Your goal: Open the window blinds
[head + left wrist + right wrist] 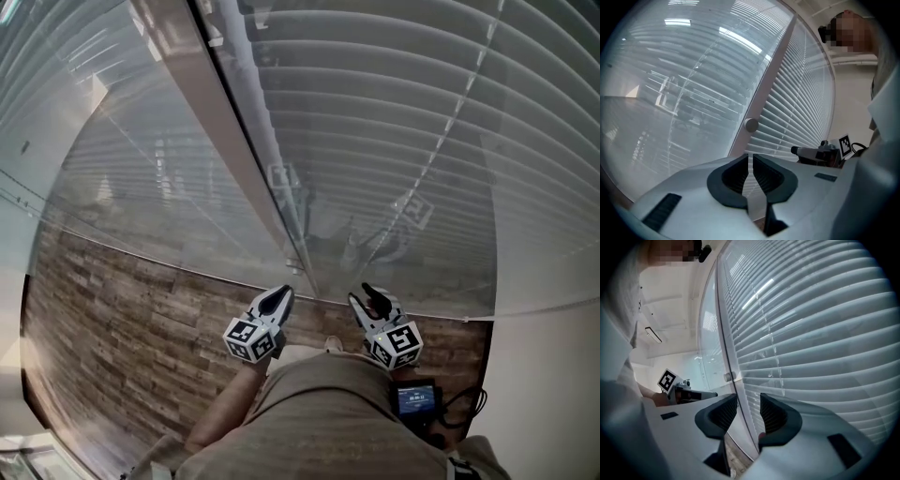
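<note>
— Checked the blinds point(403, 141)?
— Found them lowered across the pane to the right of the window post point(234, 141), above the wooden floor point(122, 319).
— Inspected the jaws?
— Recorded the left gripper point(275, 302) near the foot of the post, jaws together, nothing between. Noted a round knob point(751, 124) on the post ahead of it. Recorded the right gripper point(372, 302) alongside, facing the blinds' left edge, jaws apart, clamped on nothing.
</note>
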The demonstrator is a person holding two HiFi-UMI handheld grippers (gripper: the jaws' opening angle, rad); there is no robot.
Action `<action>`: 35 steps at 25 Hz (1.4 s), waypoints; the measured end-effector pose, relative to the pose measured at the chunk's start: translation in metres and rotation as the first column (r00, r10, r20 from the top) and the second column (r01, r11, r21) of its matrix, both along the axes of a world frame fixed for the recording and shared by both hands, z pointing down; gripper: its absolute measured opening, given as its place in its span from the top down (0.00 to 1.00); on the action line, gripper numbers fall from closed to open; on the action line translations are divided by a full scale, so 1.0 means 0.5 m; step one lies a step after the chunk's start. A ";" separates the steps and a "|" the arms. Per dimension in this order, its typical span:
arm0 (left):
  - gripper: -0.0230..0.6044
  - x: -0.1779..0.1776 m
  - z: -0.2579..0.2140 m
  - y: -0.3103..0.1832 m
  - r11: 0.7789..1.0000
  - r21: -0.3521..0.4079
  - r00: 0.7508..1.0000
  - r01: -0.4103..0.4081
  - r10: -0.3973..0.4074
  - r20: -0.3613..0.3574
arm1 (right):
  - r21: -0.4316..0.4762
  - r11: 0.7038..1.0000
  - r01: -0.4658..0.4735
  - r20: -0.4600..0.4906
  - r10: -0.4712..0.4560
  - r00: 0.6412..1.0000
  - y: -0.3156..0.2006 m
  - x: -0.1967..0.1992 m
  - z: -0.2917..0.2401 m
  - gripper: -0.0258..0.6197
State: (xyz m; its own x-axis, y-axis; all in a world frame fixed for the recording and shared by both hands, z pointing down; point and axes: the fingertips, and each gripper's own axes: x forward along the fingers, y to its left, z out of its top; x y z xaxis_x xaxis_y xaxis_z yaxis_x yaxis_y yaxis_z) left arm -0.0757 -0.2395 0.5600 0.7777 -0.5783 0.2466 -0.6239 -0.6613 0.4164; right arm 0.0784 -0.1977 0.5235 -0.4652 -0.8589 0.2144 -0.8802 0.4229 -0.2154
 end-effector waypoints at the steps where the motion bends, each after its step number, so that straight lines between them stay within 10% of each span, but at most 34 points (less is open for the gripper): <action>1: 0.90 -0.001 0.002 0.004 1.000 0.000 1.000 0.007 -0.007 0.001 | 0.000 1.000 0.006 -0.001 -0.006 1.000 0.001 -0.001 0.003 0.71; 35: 0.73 0.028 0.101 -0.095 0.991 0.001 0.942 0.130 -0.124 0.312 | -0.002 1.000 0.018 0.009 -0.018 1.000 -0.009 0.004 -0.012 0.71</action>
State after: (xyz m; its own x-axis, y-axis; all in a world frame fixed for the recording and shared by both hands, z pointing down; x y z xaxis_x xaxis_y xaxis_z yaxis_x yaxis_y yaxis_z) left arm -0.0619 -0.2869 0.6103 0.5806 -0.6599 0.4768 -0.8028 -0.5616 0.2004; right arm 0.0802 -0.2022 0.5177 -0.4827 -0.8498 0.2115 -0.8703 0.4385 -0.2243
